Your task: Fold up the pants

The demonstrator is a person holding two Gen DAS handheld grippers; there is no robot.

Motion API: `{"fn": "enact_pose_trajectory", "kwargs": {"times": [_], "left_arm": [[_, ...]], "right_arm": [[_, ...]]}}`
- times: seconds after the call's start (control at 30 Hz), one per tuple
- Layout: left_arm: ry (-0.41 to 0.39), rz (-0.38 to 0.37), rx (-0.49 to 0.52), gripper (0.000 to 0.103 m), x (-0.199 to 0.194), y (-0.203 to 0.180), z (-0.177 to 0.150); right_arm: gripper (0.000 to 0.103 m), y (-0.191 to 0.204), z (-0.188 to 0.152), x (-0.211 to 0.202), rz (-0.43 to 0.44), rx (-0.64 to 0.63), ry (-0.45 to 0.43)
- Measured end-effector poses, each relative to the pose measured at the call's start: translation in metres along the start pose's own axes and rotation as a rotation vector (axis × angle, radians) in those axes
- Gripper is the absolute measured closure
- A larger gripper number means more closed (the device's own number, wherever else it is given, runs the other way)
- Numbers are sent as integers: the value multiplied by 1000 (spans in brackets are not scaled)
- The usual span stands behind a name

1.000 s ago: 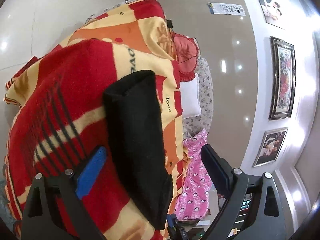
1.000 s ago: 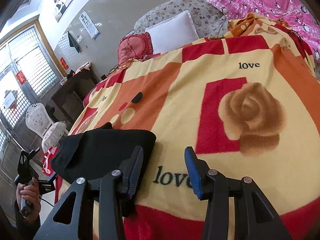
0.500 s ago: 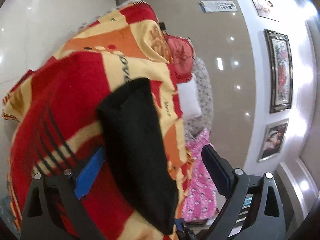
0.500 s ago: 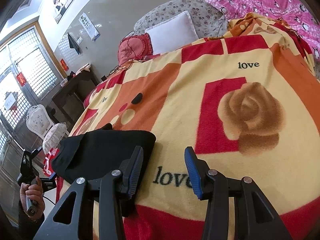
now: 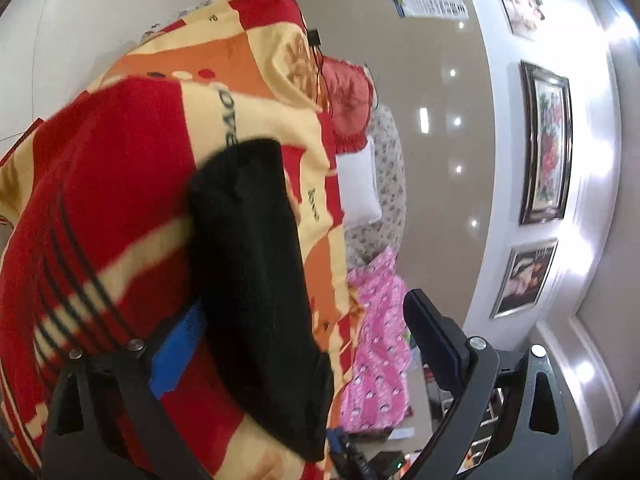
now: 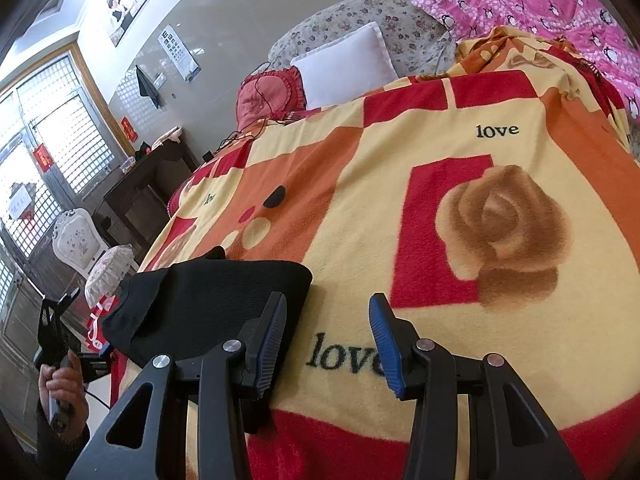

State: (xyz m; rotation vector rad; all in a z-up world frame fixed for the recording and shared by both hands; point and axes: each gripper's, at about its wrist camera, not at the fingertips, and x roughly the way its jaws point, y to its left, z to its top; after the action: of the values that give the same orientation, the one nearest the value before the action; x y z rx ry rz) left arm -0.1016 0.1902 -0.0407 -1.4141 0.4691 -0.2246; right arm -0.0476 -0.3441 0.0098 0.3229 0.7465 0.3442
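The black pants [image 6: 208,300] lie folded into a thick rectangle on the red, orange and yellow blanket [image 6: 400,208]. My right gripper [image 6: 330,340] is open just above the blanket. Its left finger overlaps the pants' right edge and nothing sits between its pads. In the left wrist view the pants [image 5: 256,272] run lengthwise up the picture. My left gripper [image 5: 304,304] is wide open at their near end, with the cloth beside its blue pad [image 5: 176,356] and no pad pressing. The right wrist view shows a hand [image 6: 60,384] holding that gripper [image 6: 92,354] at the pants' left end.
A red cushion [image 6: 268,92], a white pillow [image 6: 344,64] and a flowered headboard [image 6: 360,12] stand at the bed's far end. Pink penguin bedding [image 6: 560,4] lies at the far right. A dark side table [image 6: 148,188] and a white chair [image 6: 80,240] stand left of the bed.
The left wrist view has wobbled a little beside the pants. The right gripper and the pants have stayed put.
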Motion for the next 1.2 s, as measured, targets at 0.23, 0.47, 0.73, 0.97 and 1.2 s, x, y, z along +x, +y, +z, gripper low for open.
{"fn": "enact_pose_trajectory", "kwargs": {"times": [0.23,0.47,0.73,0.97,1.2], "left_arm": [[52,-16,79,7,10,-3,-14],[30,32,155,7,9,-11,-12],[-44,226,365,60,11,-18,-18],[-91,295,446,89,10,-18,-20],[-114,243,857,92,13,-87,-68]], "right_arm": [[58,-1,1,1,5,8,2],[58,-2,-1,0,8,18,1],[58,-1,-2,-1,10,20,1],[58,0,-2,-1,9,21,3],[58,0,-2,-1,9,22,1]]}}
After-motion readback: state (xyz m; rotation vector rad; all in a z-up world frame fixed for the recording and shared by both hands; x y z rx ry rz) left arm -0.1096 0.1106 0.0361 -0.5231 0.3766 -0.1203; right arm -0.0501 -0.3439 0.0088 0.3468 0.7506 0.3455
